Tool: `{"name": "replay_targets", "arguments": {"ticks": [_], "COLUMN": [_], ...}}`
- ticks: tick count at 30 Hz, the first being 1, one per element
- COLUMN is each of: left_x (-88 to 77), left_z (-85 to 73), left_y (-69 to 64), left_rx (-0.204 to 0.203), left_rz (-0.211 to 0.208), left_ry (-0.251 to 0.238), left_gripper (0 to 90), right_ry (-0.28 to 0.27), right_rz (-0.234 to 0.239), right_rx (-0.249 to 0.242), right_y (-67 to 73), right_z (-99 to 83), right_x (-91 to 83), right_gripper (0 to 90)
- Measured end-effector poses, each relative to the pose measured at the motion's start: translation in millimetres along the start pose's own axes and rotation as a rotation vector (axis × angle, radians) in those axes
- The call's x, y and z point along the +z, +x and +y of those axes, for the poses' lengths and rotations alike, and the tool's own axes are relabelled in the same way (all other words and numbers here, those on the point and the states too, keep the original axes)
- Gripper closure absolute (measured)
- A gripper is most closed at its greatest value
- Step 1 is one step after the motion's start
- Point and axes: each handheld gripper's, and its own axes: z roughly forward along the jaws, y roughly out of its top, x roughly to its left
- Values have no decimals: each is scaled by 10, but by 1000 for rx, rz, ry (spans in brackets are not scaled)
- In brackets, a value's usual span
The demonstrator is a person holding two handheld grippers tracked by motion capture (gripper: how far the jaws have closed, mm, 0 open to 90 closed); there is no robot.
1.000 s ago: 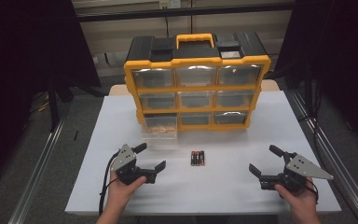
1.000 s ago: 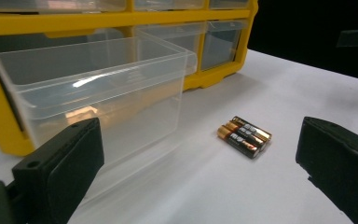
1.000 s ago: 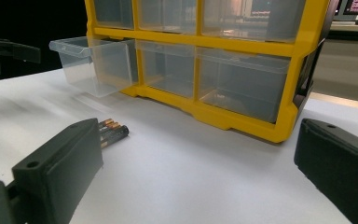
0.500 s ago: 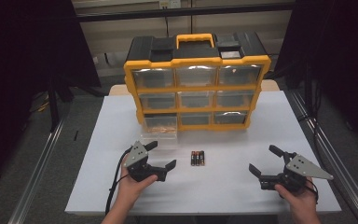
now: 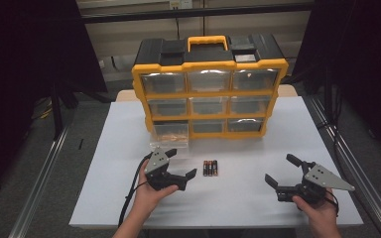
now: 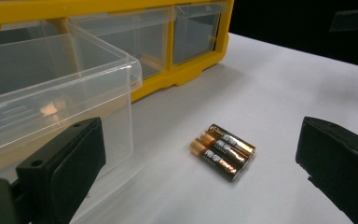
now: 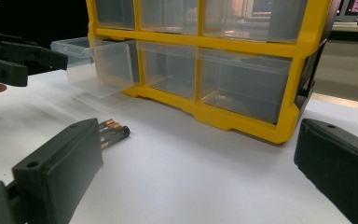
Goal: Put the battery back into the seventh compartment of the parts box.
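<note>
left gripper (image 5: 182, 163): near edge of table, jaws wide, nothing in them. Aimed at about 2 o'clock toward the batteries, close but not touching.
right gripper (image 5: 284, 171): near edge at 4 o'clock from the batteries, well apart from them. Jaws wide, empty, parked.
batteries (image 5: 210, 167): three, side by side and touching, flat on the table (image 5: 258, 198) between the grippers. In the left gripper view they sit centred between the jaws, ends pointing toward the drawer side.
drawer (image 5: 170, 135): clear, bottom-left slot of the organizer, pulled out, overhanging the table at 11 o'clock from the batteries. Looks empty, though glare makes that hard to confirm. Top open.
organizer (image 5: 209, 84): yellow frame, three by three clear drawers, black top with handle, at 12 o'clock. The other eight drawers look pushed in.
step: judging from the layout, approach for pickup. Left gripper lined up on the batteries, not yet around them. Likely target is the open drawer.
next move: bring the left gripper forward and down so the jaws straddle the pack across its width, then close. Grabbing all three at once risks the outer cells rolling out; one at a time is safer. Then lift clear of the drawer's front wall before dropping in.
risk: jaw tip nudging the batteries sideways, or clipping the drawer lip.
</note>
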Motion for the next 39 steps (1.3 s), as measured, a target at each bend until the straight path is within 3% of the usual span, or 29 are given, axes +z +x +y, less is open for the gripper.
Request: {"name": "replay_targets", "arguments": {"ticks": [4,5,6,9,10,13,14,16,19,21,26,30,33,38,39], "left_x": [48,65,72,114,126,167,174,196,218,242,296,340,374,419,434], "left_z": [19,21,26,25,26,32,37,43,68,76,104,110,113,125,120], "left_y": [-31,-17,-39,-41,-50,-59,-86,-87,-112,-134,-187,-215,-234,-258,-265], "left_rx": [-7,-2,-2,4,11,16,13,29,47,40,61,50,28,48,43], "left_rz": [3,-32,2,-1,18,-15,10,-18,0,-14,-24,-31,-15,-3,-5], "left_ry": [5,1,15,40,52,57,72,75,105,106,159,197,242,295,286], "left_gripper": [18,18,18,22,25,32,36,37,51,55,116,165,181,248,265], "right_ry": [-4,-4,-4,-5,-6,-6,-6,-6,-7,-6,-6,-7,-7,-5,-5], "right_rz": [-4,-4,-4,-3,-5,-5,-4,-5,-4,-4,-4,-3,-1,-5,-2], "right_rx": [-1,-1,-1,-3,-5,-3,-3,-4,-4,-4,-1,-1,-2,2,3], "right_y": [3,3,4,2,0,-3,-2,-1,-1,-1,2,-2,-1,3,2], "right_z": [2,2,3,2,2,2,2,3,3,3,4,5,6,7,8], "right_x": [2,2,2,1,1,1,1,0,0,0,-3,-5,-5,-9,-11], "right_gripper": [7,7,7,7,7,7,7,8,7,7,7,8,8,8,8]}}
